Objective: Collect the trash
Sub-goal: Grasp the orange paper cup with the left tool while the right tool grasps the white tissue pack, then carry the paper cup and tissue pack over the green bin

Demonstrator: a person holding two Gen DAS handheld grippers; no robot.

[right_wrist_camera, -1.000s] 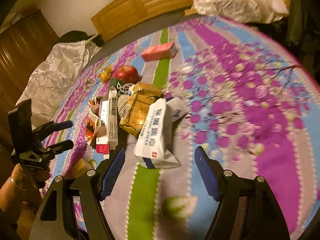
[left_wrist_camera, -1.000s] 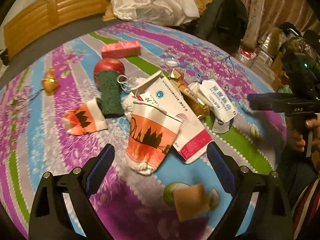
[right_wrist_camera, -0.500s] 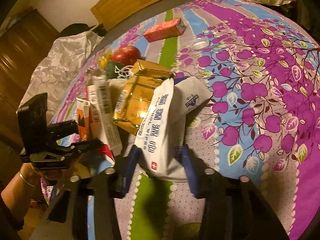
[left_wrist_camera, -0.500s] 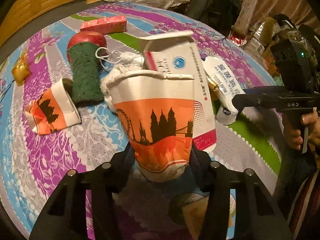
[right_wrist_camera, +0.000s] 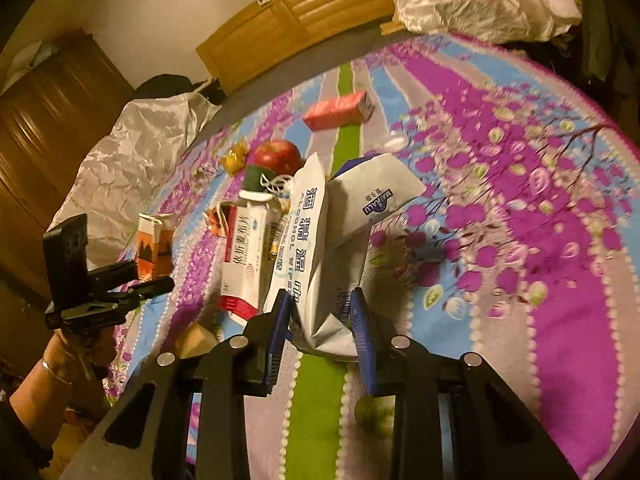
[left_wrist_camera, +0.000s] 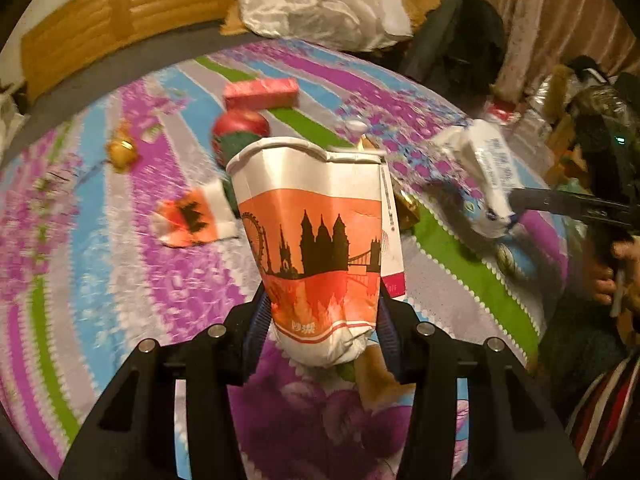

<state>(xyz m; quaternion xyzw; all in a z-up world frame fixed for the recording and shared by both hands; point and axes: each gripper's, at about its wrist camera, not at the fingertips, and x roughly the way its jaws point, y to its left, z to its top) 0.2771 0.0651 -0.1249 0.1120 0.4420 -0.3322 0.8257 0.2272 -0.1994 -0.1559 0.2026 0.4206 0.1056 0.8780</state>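
My left gripper point(left_wrist_camera: 320, 320) is shut on a crushed paper cup point(left_wrist_camera: 316, 248), white and orange with a black skyline, held upright above the bedspread. In the right wrist view the jaws of my right gripper point(right_wrist_camera: 320, 312) are closing, with their blue pads pressed on the lower end of a white alcohol-wipes packet point(right_wrist_camera: 308, 240) that is raised off the bed. A second white pouch point(right_wrist_camera: 376, 196) leans against that packet; whether it is held too I cannot tell. Each view shows the other gripper: the left gripper point(right_wrist_camera: 152, 276) with the paper cup point(right_wrist_camera: 154, 244), the right gripper point(left_wrist_camera: 516, 208) with the wipes packet point(left_wrist_camera: 488, 176).
On the flowered bedspread point(right_wrist_camera: 520, 240) lie a red-and-white medicine box point(right_wrist_camera: 244, 256), an apple point(right_wrist_camera: 278, 156), a green sponge point(right_wrist_camera: 256, 176), a pink box point(right_wrist_camera: 336, 114), a gold wrapper point(right_wrist_camera: 234, 158), a bottle cap point(right_wrist_camera: 394, 145) and another crushed cup point(left_wrist_camera: 192, 220). White bedding point(left_wrist_camera: 320, 0) lies by the headboard.
Both grippers went from wide open to closed: the left on the paper cup, the right on the wipes packet. Both things have since come up off the bedspread.
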